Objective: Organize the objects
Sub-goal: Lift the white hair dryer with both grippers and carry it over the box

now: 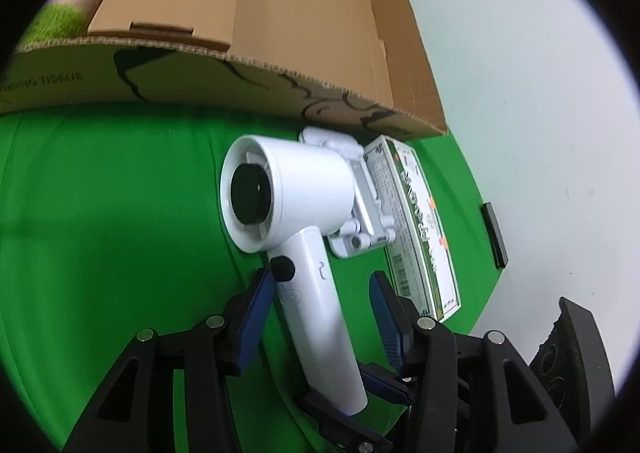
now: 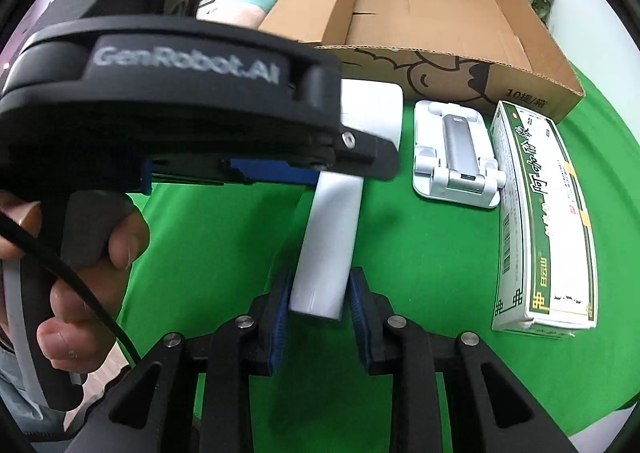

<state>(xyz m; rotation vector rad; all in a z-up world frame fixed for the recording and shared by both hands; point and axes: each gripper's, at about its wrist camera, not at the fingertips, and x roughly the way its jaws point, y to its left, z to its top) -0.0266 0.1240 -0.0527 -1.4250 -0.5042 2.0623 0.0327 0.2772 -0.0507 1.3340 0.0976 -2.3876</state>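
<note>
White hair dryer [image 1: 288, 189]: left gripper [image 1: 320, 305] spread around handle; right gripper [image 2: 318, 301] pinching handle end.

The hair dryer [image 2: 332, 237] lies left of the phone stand [image 2: 456, 157]; the medicine box [image 2: 540, 213] lies right; the cardboard box [image 2: 420, 21] sits behind.

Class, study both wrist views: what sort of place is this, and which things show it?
Probably a staged indoor tabletop set up for recording sorting tasks, not a lived-in home. A bright green cloth covers the surface, an open cardboard box waits as the container, and a plain white wall stands behind.
</note>
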